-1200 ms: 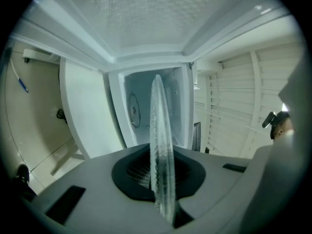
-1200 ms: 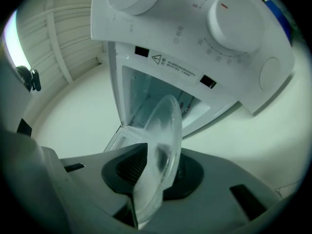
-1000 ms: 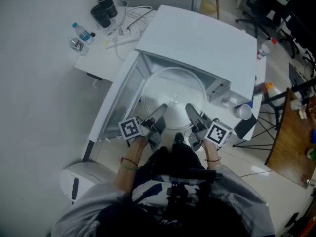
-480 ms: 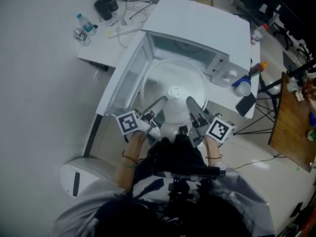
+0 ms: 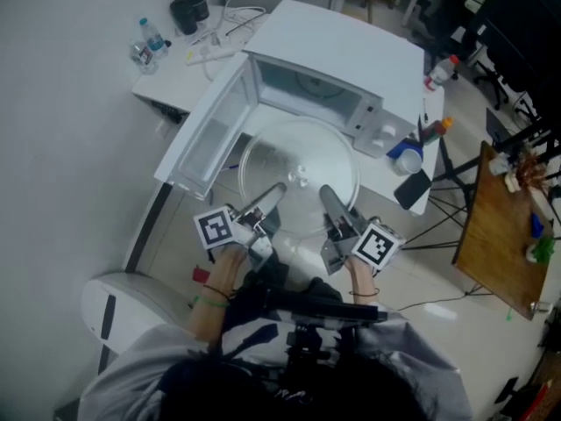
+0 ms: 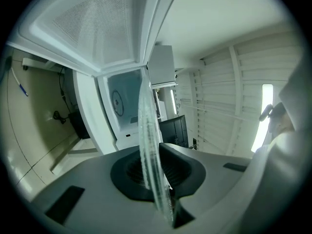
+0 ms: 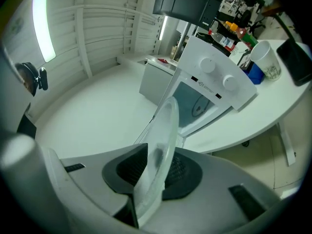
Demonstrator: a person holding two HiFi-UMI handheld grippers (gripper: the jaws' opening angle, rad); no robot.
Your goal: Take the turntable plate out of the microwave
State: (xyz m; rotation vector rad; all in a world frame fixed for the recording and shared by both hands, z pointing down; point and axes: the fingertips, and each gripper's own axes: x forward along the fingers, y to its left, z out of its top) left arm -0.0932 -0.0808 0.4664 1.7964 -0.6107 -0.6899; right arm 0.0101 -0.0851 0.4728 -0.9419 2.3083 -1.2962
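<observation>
The round clear glass turntable plate (image 5: pixel 298 167) hangs level in front of the white microwave (image 5: pixel 351 55), outside the cavity. The microwave's door (image 5: pixel 210 134) stands swung open to the left. My left gripper (image 5: pixel 270 196) is shut on the plate's near-left rim, and my right gripper (image 5: pixel 328 198) is shut on its near-right rim. In the left gripper view the plate's edge (image 6: pixel 147 140) runs up from between the dark pads of the left gripper (image 6: pixel 158 189). In the right gripper view the plate's rim (image 7: pixel 163 135) sits pinched in the right gripper (image 7: pixel 148 184), with the microwave (image 7: pixel 214 82) beyond.
The white table (image 5: pixel 180 90) carries water bottles (image 5: pixel 145 49), a power strip with cables (image 5: pixel 219 46) and dark containers at the back left. A cup (image 5: pixel 406 154) and a black phone (image 5: pixel 412 189) lie right of the microwave. A white bin (image 5: pixel 114 303) stands at lower left and a wooden desk (image 5: pixel 504 235) at right.
Both grippers have drawn the plate out of the microwave cavity toward the person and a little upward; it now hangs clear of the opening.
</observation>
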